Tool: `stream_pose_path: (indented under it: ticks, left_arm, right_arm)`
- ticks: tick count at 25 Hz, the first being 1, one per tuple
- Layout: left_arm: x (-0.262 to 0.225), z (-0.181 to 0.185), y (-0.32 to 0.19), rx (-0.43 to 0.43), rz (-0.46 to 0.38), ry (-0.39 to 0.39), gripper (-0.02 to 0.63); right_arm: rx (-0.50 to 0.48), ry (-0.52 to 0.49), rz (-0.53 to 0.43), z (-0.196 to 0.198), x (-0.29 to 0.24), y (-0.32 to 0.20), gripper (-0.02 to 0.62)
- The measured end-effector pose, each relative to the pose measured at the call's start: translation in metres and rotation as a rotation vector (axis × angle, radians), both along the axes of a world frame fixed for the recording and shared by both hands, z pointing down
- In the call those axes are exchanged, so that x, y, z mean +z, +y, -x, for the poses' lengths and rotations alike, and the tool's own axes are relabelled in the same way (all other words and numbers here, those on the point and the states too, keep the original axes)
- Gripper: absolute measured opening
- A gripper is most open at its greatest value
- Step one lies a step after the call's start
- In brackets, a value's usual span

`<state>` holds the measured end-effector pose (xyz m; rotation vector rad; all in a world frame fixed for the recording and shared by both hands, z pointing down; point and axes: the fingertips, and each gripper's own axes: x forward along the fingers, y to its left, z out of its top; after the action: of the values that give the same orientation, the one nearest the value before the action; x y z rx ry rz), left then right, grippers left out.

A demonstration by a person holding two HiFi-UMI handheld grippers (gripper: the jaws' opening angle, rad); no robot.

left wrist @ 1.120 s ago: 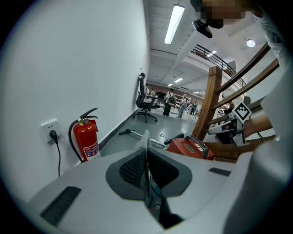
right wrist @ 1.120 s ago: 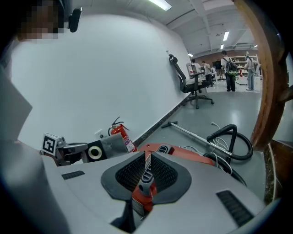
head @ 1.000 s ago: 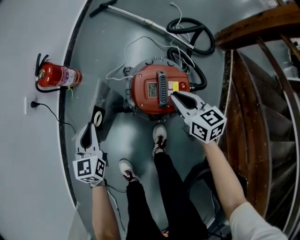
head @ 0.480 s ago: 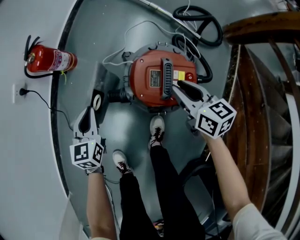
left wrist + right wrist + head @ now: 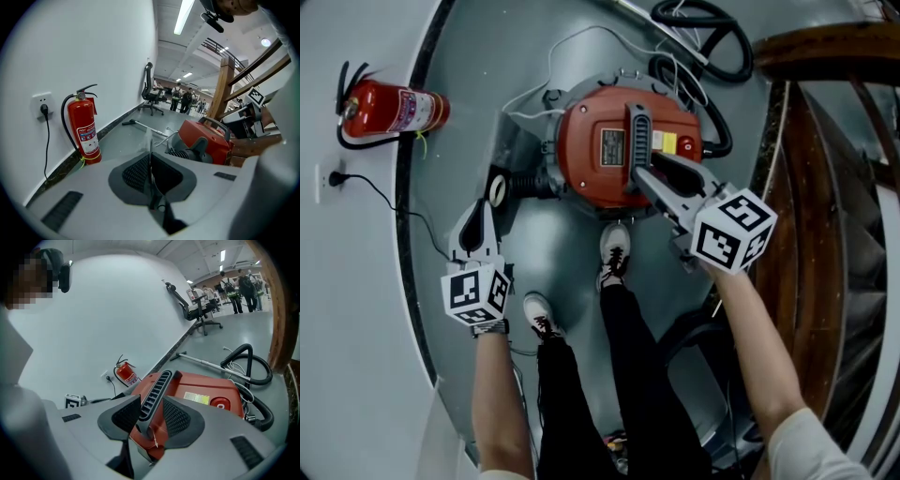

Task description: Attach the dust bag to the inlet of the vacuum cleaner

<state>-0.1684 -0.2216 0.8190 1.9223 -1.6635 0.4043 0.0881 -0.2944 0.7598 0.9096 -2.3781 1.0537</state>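
Note:
The red vacuum cleaner [image 5: 600, 155] stands on the floor with its black handle [image 5: 635, 141] on top. My right gripper [image 5: 648, 169] is over it, jaws opening, and the handle [image 5: 157, 390] runs between the pads without being pressed. My left gripper [image 5: 484, 208] is shut on the edge of the grey dust bag [image 5: 514, 150]. The bag's collar with its round hole [image 5: 498, 191] sits next to the black inlet [image 5: 528, 184] on the vacuum's left side. In the left gripper view a thin sheet of the bag [image 5: 146, 140] rises from the shut jaws [image 5: 150, 159].
A red fire extinguisher [image 5: 389, 108] stands by the wall, near a socket with a plugged cable [image 5: 323, 178]. A black hose [image 5: 703, 19] and white cord lie behind the vacuum. A wooden stair rail [image 5: 825, 141] is at the right. The person's shoes [image 5: 614, 248] stand close in front.
The right jaws have opened around the handle. The left gripper has sunk with the bag, bringing its collar up against the inlet.

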Motion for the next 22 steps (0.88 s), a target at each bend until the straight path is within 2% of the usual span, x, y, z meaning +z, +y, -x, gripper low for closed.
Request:
stream_pose_path:
  ticks: [9, 22]
  left_arm:
    - [-0.001, -0.023, -0.008, 0.011, -0.015, 0.061, 0.015]
    - [-0.001, -0.034, -0.008, -0.035, -0.026, 0.147, 0.015]
  right_arm:
    - [0.001, 0.01, -0.005, 0.002, 0.001, -0.002, 0.146]
    - [0.0, -0.009, -0.009, 0.003, 0.001, -0.002, 0.146]
